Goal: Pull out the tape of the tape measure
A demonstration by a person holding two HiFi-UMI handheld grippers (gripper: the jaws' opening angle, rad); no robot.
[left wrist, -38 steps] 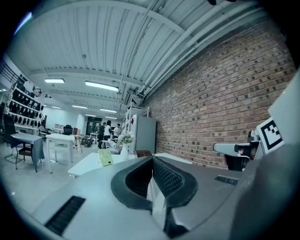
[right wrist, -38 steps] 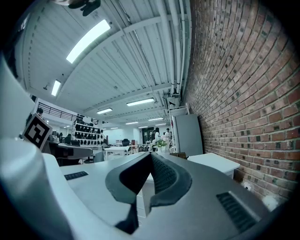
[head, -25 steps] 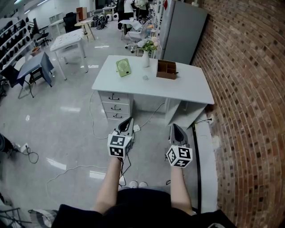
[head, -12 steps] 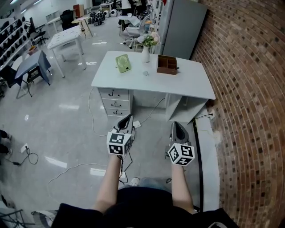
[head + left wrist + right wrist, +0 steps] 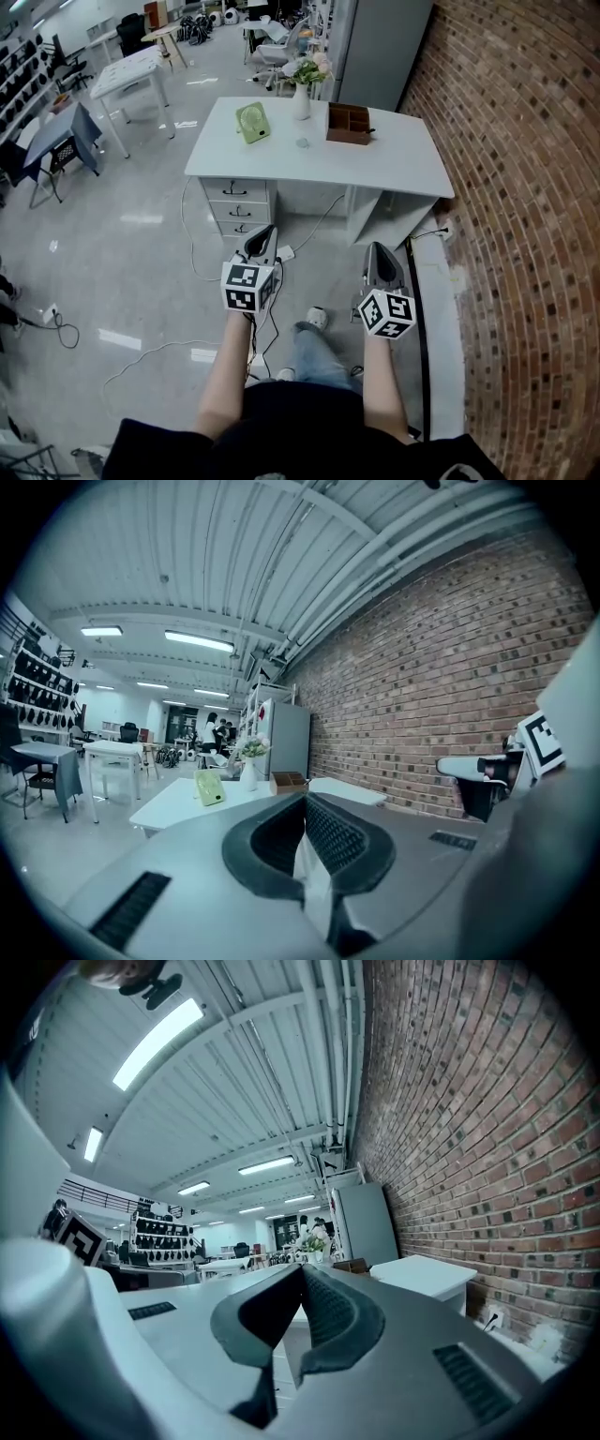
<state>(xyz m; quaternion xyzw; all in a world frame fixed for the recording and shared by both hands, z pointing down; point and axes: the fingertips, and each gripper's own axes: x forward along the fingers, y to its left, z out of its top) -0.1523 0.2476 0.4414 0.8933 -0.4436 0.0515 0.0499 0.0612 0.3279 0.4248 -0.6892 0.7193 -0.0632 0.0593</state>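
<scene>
The tape measure (image 5: 302, 142), seemingly a pale speck too small to make out, is lying on the tabletop (image 5: 394, 169) between green fan (image 5: 249, 123) and wooden box (image 5: 348, 123), while left gripper (image 5: 267, 231) and right gripper (image 5: 377, 248) are hovering well short, closed and empty.

Small pale round tape measure (image 5: 302, 143), lying on white desk (image 5: 394, 169), about mid-depth, slightly left of centre, detail too small to tell
</scene>
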